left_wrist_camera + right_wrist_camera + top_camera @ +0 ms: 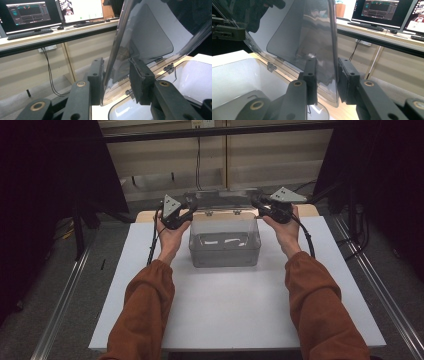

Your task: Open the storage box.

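Your left gripper (116, 82) has its two black jaws standing on either side of the clear lid (147, 37), at the lid's edge near one corner: the left jaw lies against the lid's outer face, while a narrow gap shows between the right jaw's pad and the inner face, so whether the grip is firm you cannot tell from this angle. Your right gripper (327, 82) straddles the opposite side edge of the same lid, its pads close on both faces, the left one seen through the plastic, and contact there is likewise hard to judge. In the high view your left gripper (176, 212) and right gripper (272, 206) sit at the two far corners of the clear box (225, 242), with the lid raised and leaning back on its hinges (222, 212) along the box's far rim. The box stands near the far edge of the white table top (225, 315), open at the top, with a few pale pieces lying on its bottom. Beyond the table stands a bench with monitors (28, 13) and a keyboard (30, 33).
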A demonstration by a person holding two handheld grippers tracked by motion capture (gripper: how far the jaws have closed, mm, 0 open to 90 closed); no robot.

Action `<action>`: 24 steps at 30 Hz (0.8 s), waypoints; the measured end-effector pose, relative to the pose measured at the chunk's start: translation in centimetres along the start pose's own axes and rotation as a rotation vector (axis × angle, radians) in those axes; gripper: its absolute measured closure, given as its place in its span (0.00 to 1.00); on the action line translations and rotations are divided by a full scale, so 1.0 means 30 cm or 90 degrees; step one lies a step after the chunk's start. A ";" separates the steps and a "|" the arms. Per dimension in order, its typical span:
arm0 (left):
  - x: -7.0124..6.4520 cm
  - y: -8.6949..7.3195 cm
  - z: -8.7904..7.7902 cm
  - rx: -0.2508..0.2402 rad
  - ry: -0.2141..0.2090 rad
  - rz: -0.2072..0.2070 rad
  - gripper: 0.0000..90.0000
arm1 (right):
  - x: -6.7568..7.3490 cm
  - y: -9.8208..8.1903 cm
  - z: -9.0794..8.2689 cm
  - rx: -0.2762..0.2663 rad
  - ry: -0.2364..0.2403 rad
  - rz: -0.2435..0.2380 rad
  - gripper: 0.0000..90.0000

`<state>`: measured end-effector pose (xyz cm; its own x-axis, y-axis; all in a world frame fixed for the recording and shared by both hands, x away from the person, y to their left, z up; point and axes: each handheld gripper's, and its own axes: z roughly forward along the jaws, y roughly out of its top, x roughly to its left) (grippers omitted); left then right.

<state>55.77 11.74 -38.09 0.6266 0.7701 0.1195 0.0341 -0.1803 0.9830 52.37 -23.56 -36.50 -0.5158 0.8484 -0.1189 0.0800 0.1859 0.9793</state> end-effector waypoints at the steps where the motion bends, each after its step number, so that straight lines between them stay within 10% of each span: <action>1: 0.000 0.002 0.001 0.002 0.001 0.003 0.72 | -0.002 0.000 0.002 0.000 0.001 0.000 0.77; 24: 0.019 -0.002 0.034 0.012 0.006 0.004 0.74 | -0.026 -0.084 0.075 0.048 -0.011 -0.008 0.72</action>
<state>56.90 11.57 -38.24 0.6197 0.7745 0.1269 0.0444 -0.1961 0.9796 54.49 -23.57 -39.25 -0.5027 0.8538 -0.1353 0.1374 0.2334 0.9626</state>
